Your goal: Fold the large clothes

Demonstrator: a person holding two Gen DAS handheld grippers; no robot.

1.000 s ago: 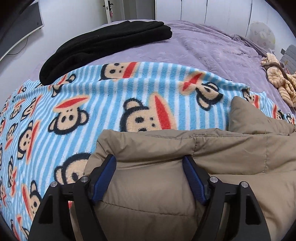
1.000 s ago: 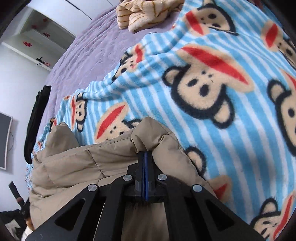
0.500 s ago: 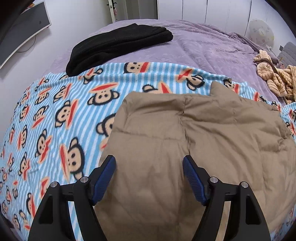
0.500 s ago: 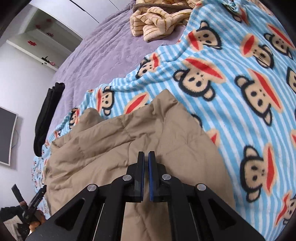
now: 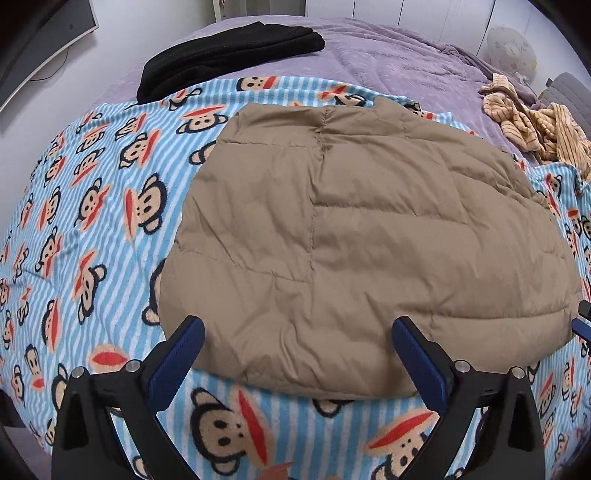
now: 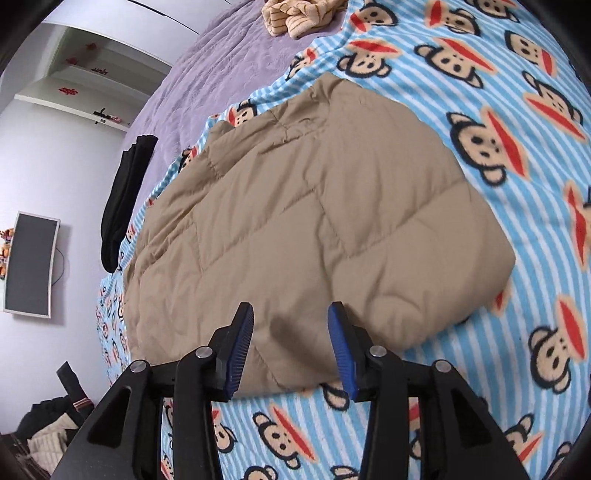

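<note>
A tan quilted puffer garment lies folded flat on a blue striped monkey-print blanket. My left gripper hovers above the garment's near edge, its jaws opening wide, with nothing pressed between the blue pads. In the right wrist view my right gripper hangs over the garment's near edge as well. Its jaws are opening and stand apart, clear of the fabric. The tip of the right gripper shows at the right edge of the left wrist view.
A folded black garment lies on the purple bedspread behind the blanket. A crumpled tan striped cloth lies at the far side. A wall screen and a clothes pile are beside the bed.
Both grippers let go of the tan garment and pulled back and up from it. The right jaws went from shut to apart; the left jaws widened. The garment now lies flat.
</note>
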